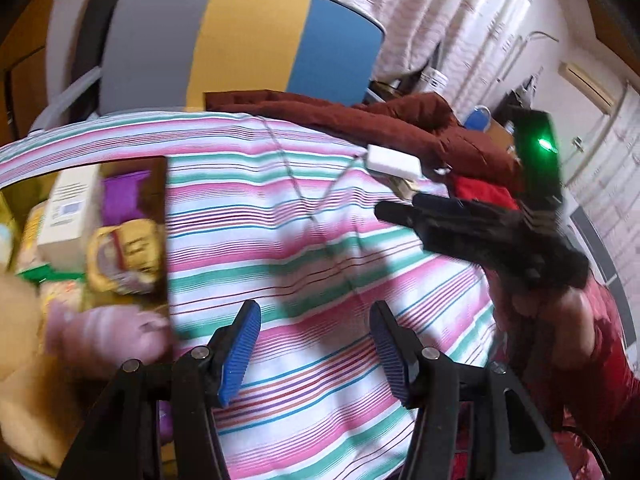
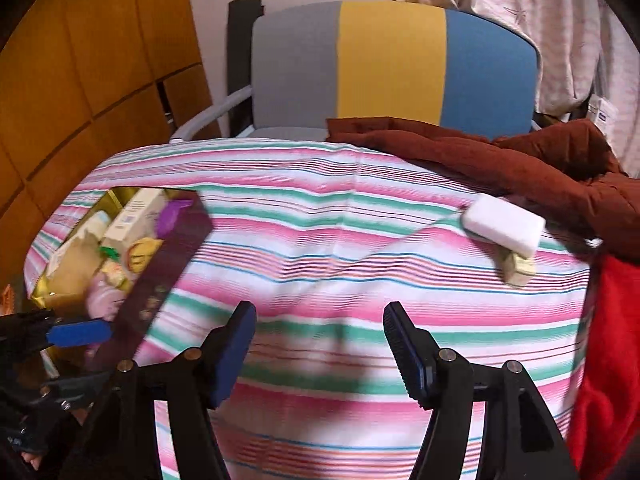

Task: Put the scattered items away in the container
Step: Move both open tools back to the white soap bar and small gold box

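A dark purple box (image 2: 160, 276) sits on the left side of the counter (image 2: 320, 240), which is covered with a pink, green and white striped cloth. The box has a gold lining and is crowded: a cream carton (image 2: 132, 216) stands toward the far end, a purple packet (image 2: 174, 210) lies beside it on the right, a round yellow packet (image 2: 140, 254) lies in the middle, and a pink piece (image 2: 102, 298) sits at the near end. The other pieces inside are too blurred to tell.

On the far right of the counter a white block (image 2: 504, 224) lies on top of a pale wrapped piece (image 2: 518, 268), just beside a rust-brown jacket (image 2: 520, 152). A red cloth (image 2: 612, 340) hangs at the right edge. A chair (image 2: 392, 68) with grey, yellow and blue panels stands beyond the counter.

The left tongs (image 1: 316, 350) are released with nothing between them, over bare cloth just right of the box. The right tongs (image 2: 320, 354) are also spread and empty, over the middle of the counter, well apart from the white block.
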